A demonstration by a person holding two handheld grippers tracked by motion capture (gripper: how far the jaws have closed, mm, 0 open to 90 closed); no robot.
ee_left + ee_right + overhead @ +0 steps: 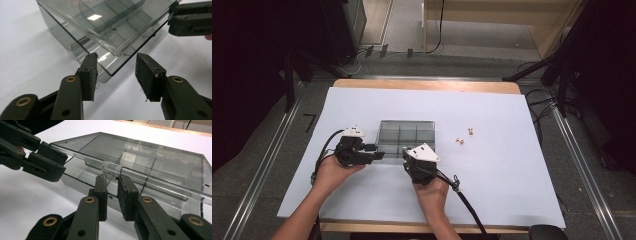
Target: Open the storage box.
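Note:
A smoky clear plastic compartment box [407,132] lies on the white sheet at the table's middle. Its lid [140,155] is lifted slightly off the base along the front edge. My right gripper [112,180] is shut on the lid's small clear tab [111,168] at the middle of that edge; in the high view it sits at the box's front [411,152]. My left gripper [117,65] stands open at the box's front left corner [110,71], with that corner just ahead of its jaws and untouched. From above, the left gripper [378,155] is beside the box's left side.
Two small tan pieces [470,132] [459,140] lie on the white sheet [492,170] to the right of the box. Cables trail from both grippers toward the table's near edge. Dark stands and floor cables surround the table.

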